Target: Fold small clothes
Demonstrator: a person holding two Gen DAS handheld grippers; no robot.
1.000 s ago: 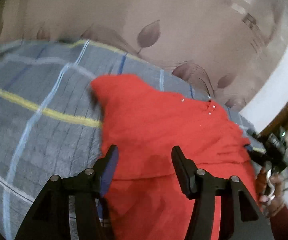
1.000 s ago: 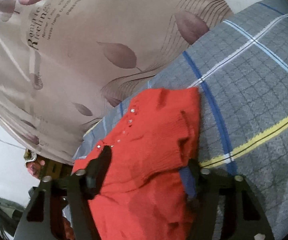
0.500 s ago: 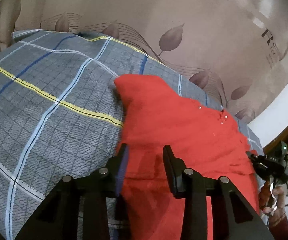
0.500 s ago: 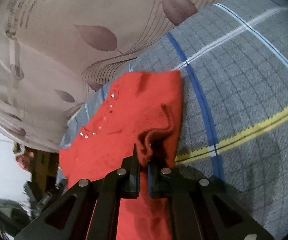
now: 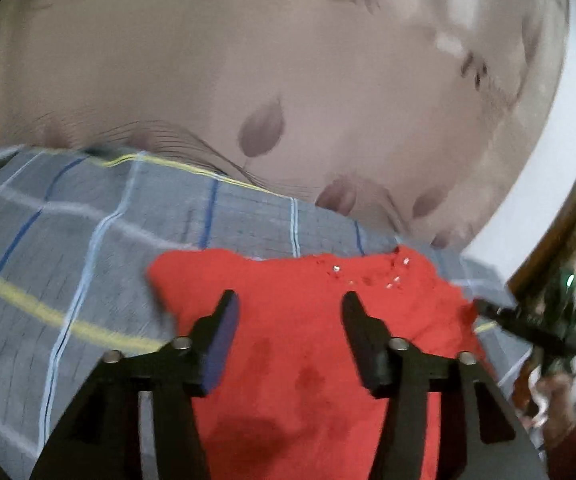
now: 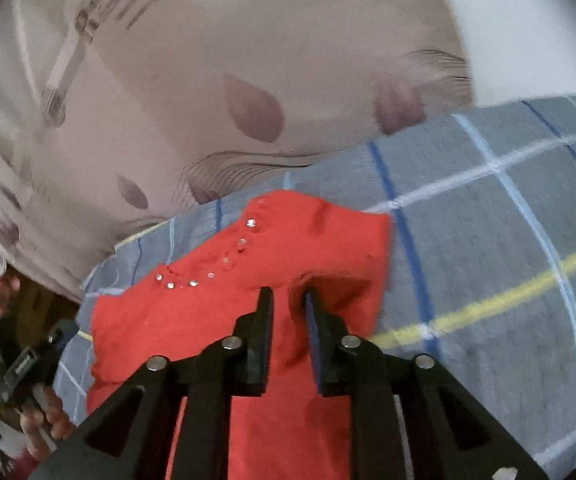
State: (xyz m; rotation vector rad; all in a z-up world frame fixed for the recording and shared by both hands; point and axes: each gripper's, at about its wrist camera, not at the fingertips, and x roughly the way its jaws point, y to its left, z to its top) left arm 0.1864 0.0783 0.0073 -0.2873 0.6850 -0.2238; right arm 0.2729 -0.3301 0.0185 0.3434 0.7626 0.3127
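A red knitted garment point(image 5: 307, 360) with small shiny studs point(image 5: 367, 276) near its neckline lies spread on a grey plaid bedsheet point(image 5: 88, 260). My left gripper point(image 5: 289, 306) hovers over its near part with its jaws opening wide and no cloth pinched. In the right wrist view the garment point(image 6: 208, 312) has a raised fold by its right edge. My right gripper point(image 6: 288, 302) is at that fold, its jaws opening by a narrow gap, red cloth showing in the gap with the pads off it. Each gripper shows at the edge of the other's view.
A beige leaf-print curtain point(image 5: 288, 80) hangs behind the bed's far edge. A wooden frame point(image 5: 567, 220) and a white wall stand at the right. A person's hand point(image 6: 44, 408) holds the left gripper's handle. Bare plaid sheet point(image 6: 487, 240) lies right of the garment.
Both jaws closed in half a second ago, the right pair pinching a fold of the garment, then parted again. Both grippers have lifted, and the garment sits lower in each view.
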